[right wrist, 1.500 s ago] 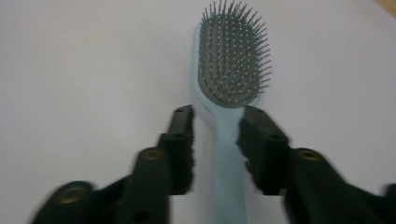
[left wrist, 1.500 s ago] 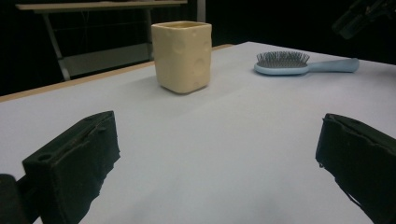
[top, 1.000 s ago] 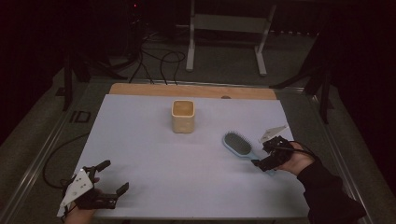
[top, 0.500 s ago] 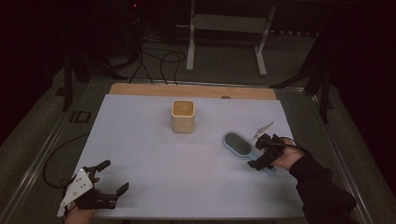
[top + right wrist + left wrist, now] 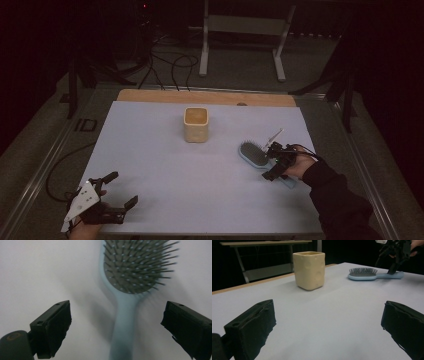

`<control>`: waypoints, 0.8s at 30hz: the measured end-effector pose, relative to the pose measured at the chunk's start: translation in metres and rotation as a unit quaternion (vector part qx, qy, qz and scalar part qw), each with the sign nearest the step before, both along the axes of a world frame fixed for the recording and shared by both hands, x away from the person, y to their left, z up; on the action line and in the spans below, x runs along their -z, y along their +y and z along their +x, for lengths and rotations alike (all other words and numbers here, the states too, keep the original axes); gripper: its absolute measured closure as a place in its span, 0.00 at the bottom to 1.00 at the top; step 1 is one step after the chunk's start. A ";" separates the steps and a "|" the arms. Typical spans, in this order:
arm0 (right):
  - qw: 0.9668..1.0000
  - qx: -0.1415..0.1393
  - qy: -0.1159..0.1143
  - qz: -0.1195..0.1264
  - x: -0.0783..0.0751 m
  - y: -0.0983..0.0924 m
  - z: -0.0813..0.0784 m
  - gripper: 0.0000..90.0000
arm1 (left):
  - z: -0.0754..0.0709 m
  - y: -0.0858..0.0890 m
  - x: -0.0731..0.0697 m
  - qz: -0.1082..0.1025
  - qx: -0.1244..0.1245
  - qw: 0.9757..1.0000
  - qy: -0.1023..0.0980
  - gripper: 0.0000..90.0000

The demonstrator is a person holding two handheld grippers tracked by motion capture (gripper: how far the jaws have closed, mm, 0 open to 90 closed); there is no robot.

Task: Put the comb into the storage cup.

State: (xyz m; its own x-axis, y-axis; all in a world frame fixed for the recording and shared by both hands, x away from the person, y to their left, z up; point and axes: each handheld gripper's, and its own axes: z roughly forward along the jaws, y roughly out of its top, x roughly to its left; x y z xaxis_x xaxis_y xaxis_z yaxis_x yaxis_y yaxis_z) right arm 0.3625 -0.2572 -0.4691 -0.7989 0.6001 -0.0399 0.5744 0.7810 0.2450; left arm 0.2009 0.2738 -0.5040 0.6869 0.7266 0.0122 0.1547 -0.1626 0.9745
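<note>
A light blue hairbrush (image 5: 252,153) lies bristles up on the right of the white table (image 5: 175,170). My right gripper (image 5: 271,161) hangs over its handle. In the right gripper view the handle (image 5: 123,322) runs up between the two jaws of that gripper (image 5: 117,316), and neither pad touches it. Those jaws have just been opening and stand wide. A cream square cup (image 5: 195,124) stands upright at the middle back. My left gripper (image 5: 122,189) rests open near the front left corner, nothing between its jaws (image 5: 328,322); it faces the cup (image 5: 309,270) and the brush (image 5: 364,273).
A wooden strip (image 5: 200,96) runs along the table's far edge. Beyond it stand a metal frame (image 5: 245,25) and loose cables (image 5: 170,65) on the dark floor. Metal rails (image 5: 50,160) border the table's sides.
My right gripper has moved left and down, from beside the brush's handle end to over the handle. The left gripper, the cup and the brush have kept still.
</note>
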 end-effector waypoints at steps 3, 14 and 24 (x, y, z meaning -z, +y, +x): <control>1.000 0.007 0.008 -0.004 0.002 0.003 0.002 0.09 | 0.000 0.000 0.000 0.000 0.000 1.000 0.000 0.00; 0.999 0.012 0.037 -0.029 0.010 0.002 0.010 0.17 | 0.000 0.000 0.000 -0.001 0.001 1.000 0.000 0.00; 0.998 0.003 0.021 -0.053 0.014 0.005 0.013 0.45 | 0.000 0.000 0.000 -0.002 0.001 1.000 0.000 0.00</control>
State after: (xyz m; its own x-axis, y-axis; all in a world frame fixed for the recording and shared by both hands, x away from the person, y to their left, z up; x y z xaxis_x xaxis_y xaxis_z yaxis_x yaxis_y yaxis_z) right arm 0.3755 -0.2525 -0.4827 -0.7982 0.5983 -0.0697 0.5864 0.7983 0.1372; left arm 0.2009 0.2739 -0.5040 0.6884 0.7253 0.0098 0.1546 -0.1599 0.9750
